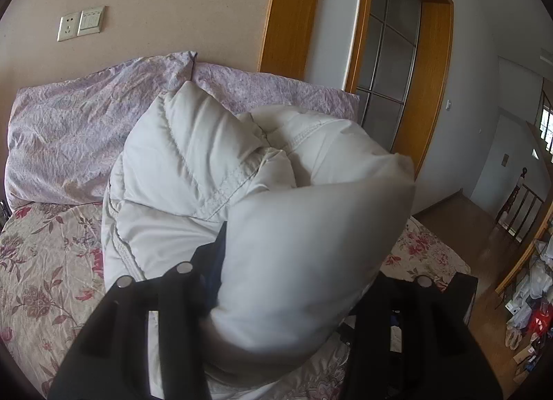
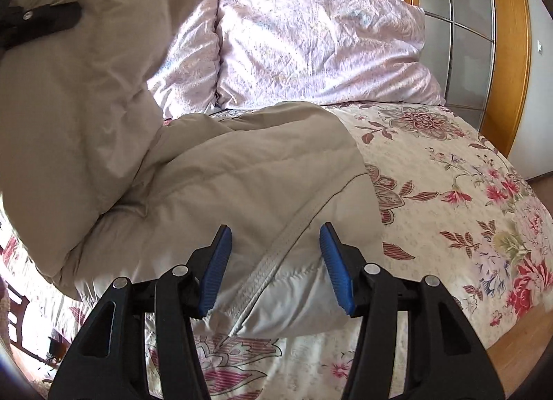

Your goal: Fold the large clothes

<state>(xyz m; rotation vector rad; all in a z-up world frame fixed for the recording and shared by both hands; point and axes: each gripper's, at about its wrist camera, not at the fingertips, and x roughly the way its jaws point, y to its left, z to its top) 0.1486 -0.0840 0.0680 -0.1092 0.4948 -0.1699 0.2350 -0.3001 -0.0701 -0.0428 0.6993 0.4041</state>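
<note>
A big white padded jacket (image 1: 193,158) lies bunched on the bed. In the left wrist view a thick puffed fold of it fills my left gripper (image 1: 297,254). One dark pad (image 1: 216,261) presses its side and the other finger is hidden behind the cloth. The right wrist view shows the same fold lifted at the upper left, with a black finger (image 2: 52,19) of the left gripper on it. My right gripper (image 2: 276,227) is closed on the jacket's (image 2: 242,165) seamed hem near the bed's front edge, with both blue pads (image 2: 216,268) against the padding.
Two lilac pillows (image 2: 311,47) lean against the wall at the head of the bed. The floral bedspread (image 2: 449,175) is bare to the right of the jacket. A wooden door frame (image 1: 290,12) and glass door stand behind, and clutter (image 1: 532,296) lies on the floor at the right.
</note>
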